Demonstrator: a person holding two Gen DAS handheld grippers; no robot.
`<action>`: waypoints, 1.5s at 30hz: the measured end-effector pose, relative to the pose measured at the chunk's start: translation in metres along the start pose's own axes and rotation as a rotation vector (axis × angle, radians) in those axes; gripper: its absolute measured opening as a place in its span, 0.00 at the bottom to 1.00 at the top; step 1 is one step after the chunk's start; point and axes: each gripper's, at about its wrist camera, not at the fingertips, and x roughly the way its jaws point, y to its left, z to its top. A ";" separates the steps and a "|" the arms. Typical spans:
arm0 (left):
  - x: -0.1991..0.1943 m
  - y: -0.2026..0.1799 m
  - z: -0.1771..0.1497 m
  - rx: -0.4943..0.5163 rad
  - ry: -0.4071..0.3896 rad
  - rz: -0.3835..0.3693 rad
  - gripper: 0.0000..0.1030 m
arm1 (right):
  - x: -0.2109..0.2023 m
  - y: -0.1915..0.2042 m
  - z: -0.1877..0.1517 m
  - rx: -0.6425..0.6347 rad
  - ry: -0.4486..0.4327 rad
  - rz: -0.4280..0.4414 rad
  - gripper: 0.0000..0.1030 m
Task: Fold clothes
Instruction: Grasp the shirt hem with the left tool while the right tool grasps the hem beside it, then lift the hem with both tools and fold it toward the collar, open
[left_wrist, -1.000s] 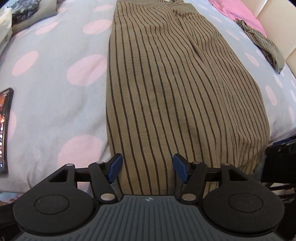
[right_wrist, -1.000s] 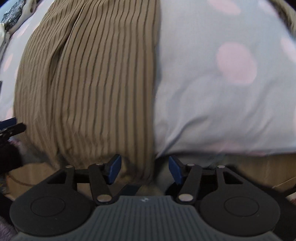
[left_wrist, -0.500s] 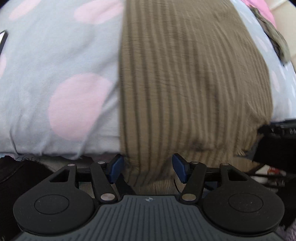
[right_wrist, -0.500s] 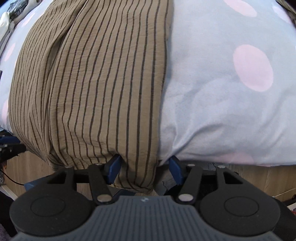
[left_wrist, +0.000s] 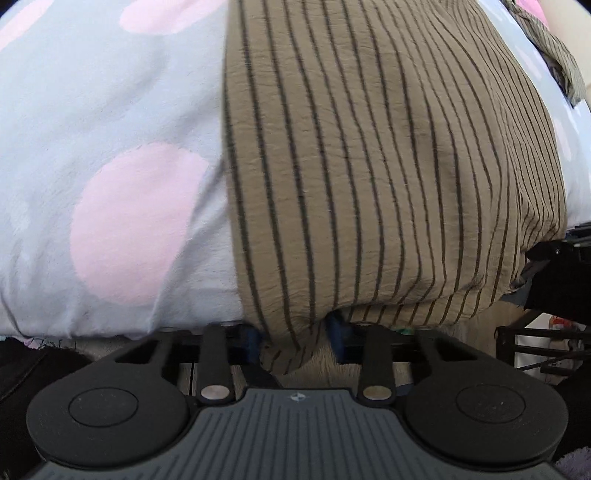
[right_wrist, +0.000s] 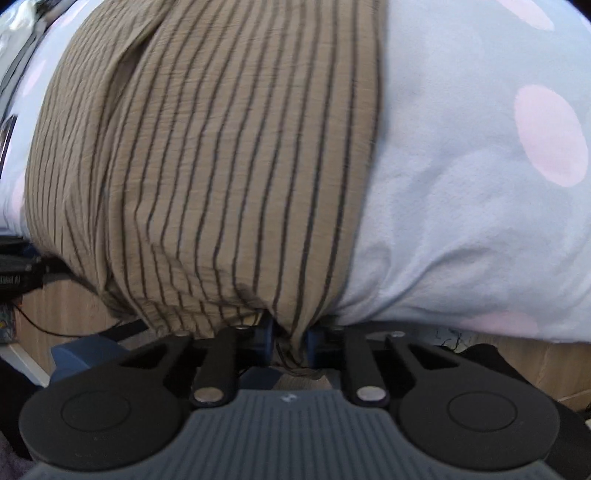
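A brown garment with thin dark stripes (left_wrist: 369, 166) lies flat on the spotted bed cover (left_wrist: 110, 110), its lower end draped over the bed's near edge. My left gripper (left_wrist: 295, 339) sits below that edge, its blue fingers closed in on the garment's hanging left corner. In the right wrist view the same garment (right_wrist: 221, 147) hangs over the edge. My right gripper (right_wrist: 290, 339) is shut tight on its bunched right corner. The fingertips of both grippers are partly hidden behind fabric.
The pale blue bed cover with pink dots (right_wrist: 461, 184) stretches to both sides of the garment. A second striped piece (left_wrist: 554, 48) lies crumpled at the far right. Black equipment (left_wrist: 561, 273) stands beside the bed at the right. A wooden panel (right_wrist: 74, 306) shows under the bed edge.
Both grippers dropped from above the bed to its near edge. Their fingers, wide open before, narrowed around the garment's hanging corners, the right more tightly.
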 end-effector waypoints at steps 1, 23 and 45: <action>0.000 -0.001 -0.001 0.005 0.006 -0.016 0.07 | -0.001 0.002 0.000 -0.012 0.001 0.001 0.08; -0.132 0.008 0.053 0.201 -0.145 -0.427 0.00 | -0.128 -0.013 0.002 -0.053 -0.266 0.338 0.04; -0.168 0.037 0.238 0.189 -0.455 -0.294 0.00 | -0.162 -0.081 0.187 0.066 -0.605 0.249 0.04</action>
